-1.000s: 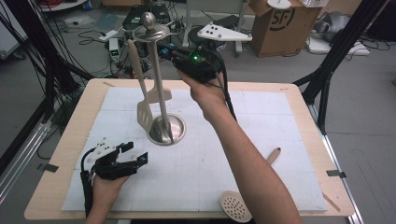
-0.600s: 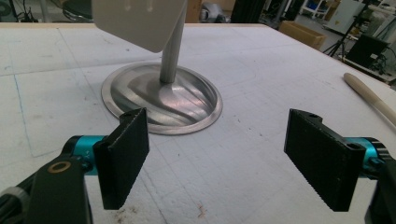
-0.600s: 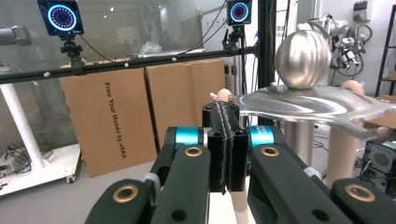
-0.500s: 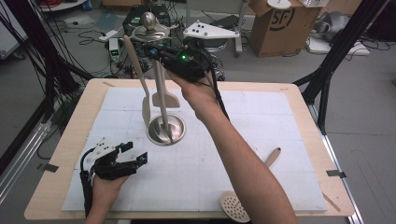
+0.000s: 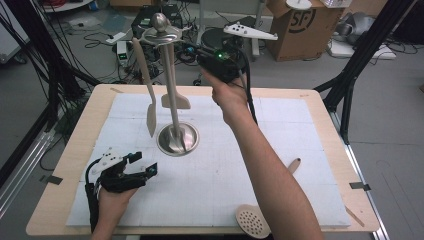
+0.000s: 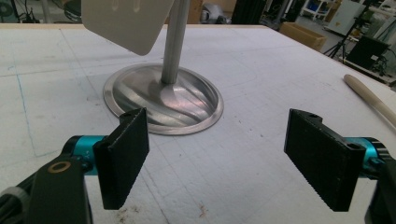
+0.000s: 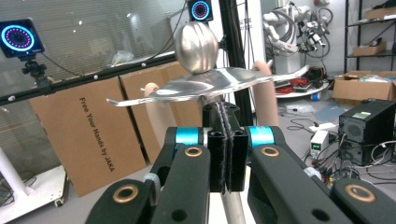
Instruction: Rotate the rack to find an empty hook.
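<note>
A metal stand rises from a round base (image 5: 177, 139) (image 6: 163, 98) to a ball top (image 5: 160, 21) (image 7: 197, 42) over a hooked disc (image 7: 210, 84). A long wooden spatula (image 5: 150, 85) hangs at its left, and a second spatula (image 5: 176, 101) hangs by the pole. My right gripper (image 5: 202, 56) (image 7: 225, 149) is held high just right of the stand's top, shut with nothing between its pads. My left gripper (image 5: 145, 162) (image 6: 217, 158) rests on the mat in front of the base, open and empty.
A slotted wooden spoon (image 5: 252, 220) lies at the table's front edge, its handle (image 5: 295, 164) (image 6: 373, 98) partly under my right forearm. The white mat (image 5: 300, 150) covers the wooden table. Cardboard boxes (image 5: 300, 25), cables and dark frame posts stand beyond it.
My right gripper went left toward the stand's top, then drew back to the right, still shut. The long spatula's blade has swung slightly. The left gripper has stayed put.
</note>
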### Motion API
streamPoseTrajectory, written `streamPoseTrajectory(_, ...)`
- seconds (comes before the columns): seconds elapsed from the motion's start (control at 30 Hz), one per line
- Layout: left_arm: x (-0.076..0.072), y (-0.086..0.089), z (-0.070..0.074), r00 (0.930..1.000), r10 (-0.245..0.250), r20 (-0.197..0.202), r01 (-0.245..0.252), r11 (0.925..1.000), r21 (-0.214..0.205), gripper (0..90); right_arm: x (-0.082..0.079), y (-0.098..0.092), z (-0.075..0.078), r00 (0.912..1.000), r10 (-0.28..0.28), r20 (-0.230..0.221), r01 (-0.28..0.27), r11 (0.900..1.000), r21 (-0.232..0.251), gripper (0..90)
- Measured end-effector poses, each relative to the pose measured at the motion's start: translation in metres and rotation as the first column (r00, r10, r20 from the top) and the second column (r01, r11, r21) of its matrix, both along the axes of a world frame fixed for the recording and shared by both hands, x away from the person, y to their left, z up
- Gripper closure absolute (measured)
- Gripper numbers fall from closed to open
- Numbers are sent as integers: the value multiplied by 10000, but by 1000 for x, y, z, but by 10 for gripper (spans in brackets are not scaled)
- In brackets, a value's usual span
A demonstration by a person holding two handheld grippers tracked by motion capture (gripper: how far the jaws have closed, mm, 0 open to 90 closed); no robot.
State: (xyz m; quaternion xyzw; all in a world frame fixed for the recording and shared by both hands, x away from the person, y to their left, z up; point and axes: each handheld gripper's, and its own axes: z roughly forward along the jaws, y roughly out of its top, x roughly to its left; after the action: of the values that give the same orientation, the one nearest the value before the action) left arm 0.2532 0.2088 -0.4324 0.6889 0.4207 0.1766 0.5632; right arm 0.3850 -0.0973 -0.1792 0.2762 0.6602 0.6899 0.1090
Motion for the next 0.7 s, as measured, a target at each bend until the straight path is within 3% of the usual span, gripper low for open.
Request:
streamPoseTrajectory(0.23,0,1,0,10000,-29,32,29,10000,41,228,3,-6,1,9992,-392,28,390,9988,303,900)
streamPoseTrajectory(0.37,0,1,0,10000,-41,30,41,10000,42,228,-1,-9,-1,9993,-379,31,379,9993,-3,900)
streamPoseTrajectory(0.53,0,-1,-1,10000,-86,7,86,9999,90,228,-7,-26,-9,9983,-571,60,572,9981,-215,900)
streamPoseTrajectory(0.7,0,-2,-1,10000,-40,-1,40,9999,131,228,-7,-38,-13,9976,-696,21,696,9976,-19,900)
